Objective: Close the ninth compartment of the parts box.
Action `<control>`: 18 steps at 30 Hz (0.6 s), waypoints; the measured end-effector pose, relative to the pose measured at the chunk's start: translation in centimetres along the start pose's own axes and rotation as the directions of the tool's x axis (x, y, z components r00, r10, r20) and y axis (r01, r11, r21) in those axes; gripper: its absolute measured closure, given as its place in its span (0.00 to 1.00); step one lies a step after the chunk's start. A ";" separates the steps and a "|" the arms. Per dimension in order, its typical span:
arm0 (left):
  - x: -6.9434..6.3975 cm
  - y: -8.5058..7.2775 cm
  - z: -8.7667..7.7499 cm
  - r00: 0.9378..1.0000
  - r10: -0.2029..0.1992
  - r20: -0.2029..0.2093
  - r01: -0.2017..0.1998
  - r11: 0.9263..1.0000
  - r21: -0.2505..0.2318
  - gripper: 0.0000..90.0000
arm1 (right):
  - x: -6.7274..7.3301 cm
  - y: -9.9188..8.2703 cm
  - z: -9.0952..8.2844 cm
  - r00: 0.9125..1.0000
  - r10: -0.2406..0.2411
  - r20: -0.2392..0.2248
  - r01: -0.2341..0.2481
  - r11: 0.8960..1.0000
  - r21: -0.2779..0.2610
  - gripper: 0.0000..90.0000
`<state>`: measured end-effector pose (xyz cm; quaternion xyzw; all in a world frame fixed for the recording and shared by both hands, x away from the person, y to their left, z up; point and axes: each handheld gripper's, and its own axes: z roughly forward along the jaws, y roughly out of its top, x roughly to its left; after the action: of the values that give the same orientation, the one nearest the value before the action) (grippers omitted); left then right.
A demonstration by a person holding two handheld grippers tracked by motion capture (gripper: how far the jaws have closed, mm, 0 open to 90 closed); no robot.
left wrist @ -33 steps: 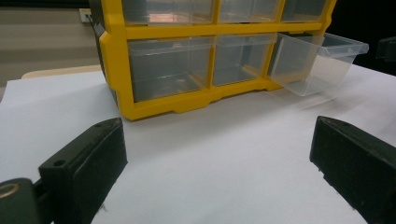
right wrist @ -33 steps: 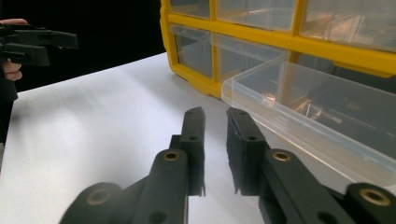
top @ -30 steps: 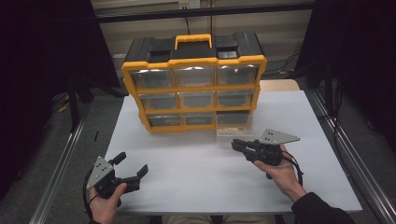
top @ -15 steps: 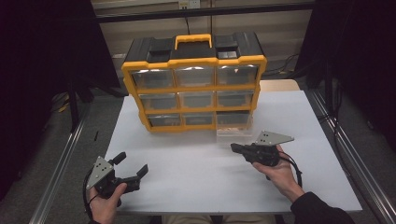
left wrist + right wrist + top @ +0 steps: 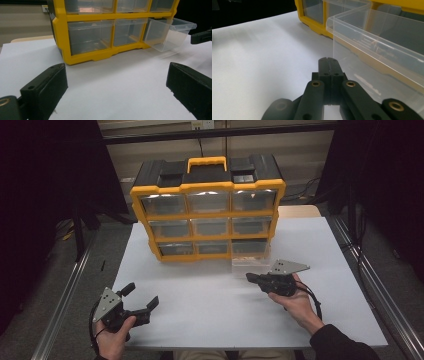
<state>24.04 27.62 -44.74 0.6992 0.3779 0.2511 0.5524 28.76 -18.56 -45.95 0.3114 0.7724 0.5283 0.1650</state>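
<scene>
A yellow and black organizer (image 5: 207,210) with clear drawers stands at the back of the white table (image 5: 210,320). Its bottom right drawer (image 5: 250,257) is pulled out and looks empty. My right gripper (image 5: 248,277) lies just in front of that drawer with its jaws shut on nothing. In the right gripper view the shut tips (image 5: 328,60) sit close beside the drawer's clear wall (image 5: 374,50), not touching it. My left gripper (image 5: 142,294) rests at the table's front left, open and empty. Its wide-apart jaws (image 5: 117,82) face the organizer (image 5: 82,55) and the pulled-out drawer (image 5: 170,32).
Metal rails run along both sides of the table, with dark curtains beyond them. A pale wooden surface (image 5: 299,211) shows behind the table's back right corner. Bare white tabletop lies between the two grippers.
My right gripper has shifted slightly left and toward the front edge. The left gripper and the organizer have stayed where they were.
</scene>
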 end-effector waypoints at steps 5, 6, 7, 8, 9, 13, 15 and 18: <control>0.0 0.0 0.0 1.000 -0.006 -0.001 0.006 1.000 0.001 0.04 | -0.3 -0.1 0.6 1.000 -0.004 0.008 0.004 1.000 0.012 1.00; 0.0 0.0 0.0 1.000 -0.006 -0.001 0.006 1.000 0.001 0.04 | -0.3 -0.1 0.7 1.000 -0.003 0.010 0.003 1.000 0.012 1.00; 0.0 0.0 0.0 1.000 -0.005 -0.005 0.005 1.000 0.000 0.04 | -0.4 -0.1 0.7 1.000 -0.003 0.009 0.003 1.000 0.012 1.00; 0.0 0.0 0.0 1.000 -0.005 -0.005 0.005 1.000 0.000 0.04 | -0.4 -0.1 0.7 1.000 -0.003 0.009 0.003 1.000 0.012 1.00; 0.0 0.0 0.0 1.000 -0.005 -0.004 0.005 1.000 0.000 0.04 | -0.5 -0.1 0.9 1.000 -0.002 0.018 0.001 1.000 0.011 1.00; 0.0 0.0 0.0 1.000 -0.004 -0.003 0.004 1.000 0.000 0.04 | -0.7 -0.1 1.1 1.000 -0.002 0.031 0.002 1.000 0.009 1.00; 0.0 0.0 0.1 1.000 -0.002 0.001 0.002 1.000 0.000 0.04 | -0.8 -0.1 1.2 0.999 -0.003 0.035 0.002 1.000 0.008 1.00; 0.1 0.0 0.0 1.000 0.010 0.000 -0.010 1.000 0.008 0.04 | -0.9 -0.1 1.3 0.999 -0.003 0.041 0.002 1.000 0.010 1.00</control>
<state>24.07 27.68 -44.75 0.7034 0.3753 0.2525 0.5483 30.20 -18.27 -46.62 0.3220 0.7718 0.5179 0.1800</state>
